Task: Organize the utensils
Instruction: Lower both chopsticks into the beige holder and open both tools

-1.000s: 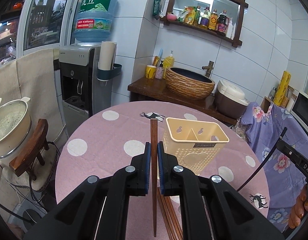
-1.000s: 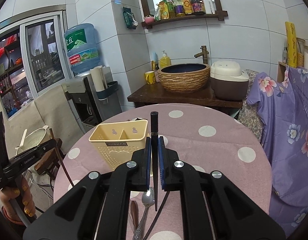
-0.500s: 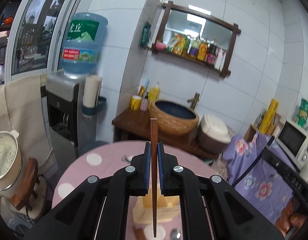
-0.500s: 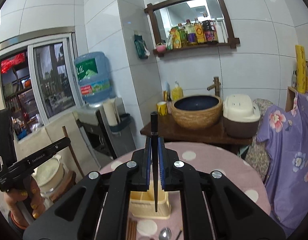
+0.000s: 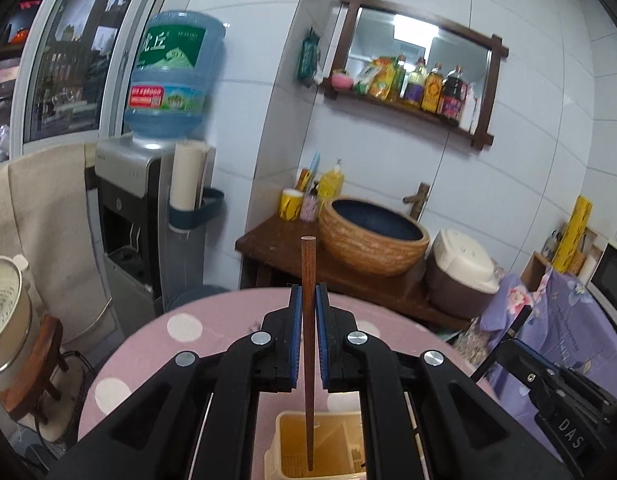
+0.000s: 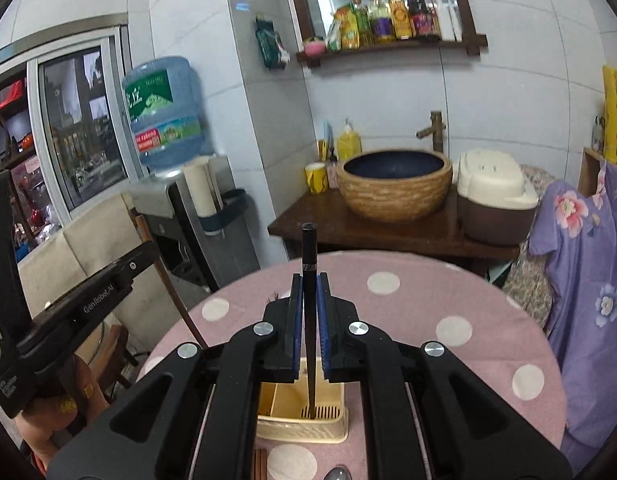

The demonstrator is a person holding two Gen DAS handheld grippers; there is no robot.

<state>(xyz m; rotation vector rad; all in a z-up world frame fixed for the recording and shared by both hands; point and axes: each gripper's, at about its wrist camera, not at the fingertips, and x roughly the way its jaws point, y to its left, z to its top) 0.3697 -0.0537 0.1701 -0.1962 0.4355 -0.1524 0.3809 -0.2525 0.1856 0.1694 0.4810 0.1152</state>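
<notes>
My left gripper (image 5: 308,292) is shut on a brown wooden chopstick (image 5: 307,272) held upright, its thin tip hanging over the cream plastic utensil holder (image 5: 286,452) below. My right gripper (image 6: 309,280) is shut on a black chopstick (image 6: 309,252), also upright, tip down inside or just above the same divided holder (image 6: 284,428). The holder stands on a pink table with white dots (image 6: 428,300). The left gripper (image 6: 144,254) with its brown chopstick shows at the left of the right wrist view. More brown chopsticks (image 6: 261,462) and a spoon (image 6: 337,474) lie in front of the holder.
Behind the table stand a dark wooden counter (image 5: 268,240) with a woven basin (image 5: 372,236) and a rice cooker (image 5: 460,272). A water dispenser (image 5: 144,216) is at the left, a purple floral cloth (image 6: 580,280) at the right. A strainer pot (image 5: 4,312) sits on a stool.
Both grippers have risen and come forward over the utensil holder, each still clamped on its chopstick. The holder has slid from the middle of each view to below the jaws.
</notes>
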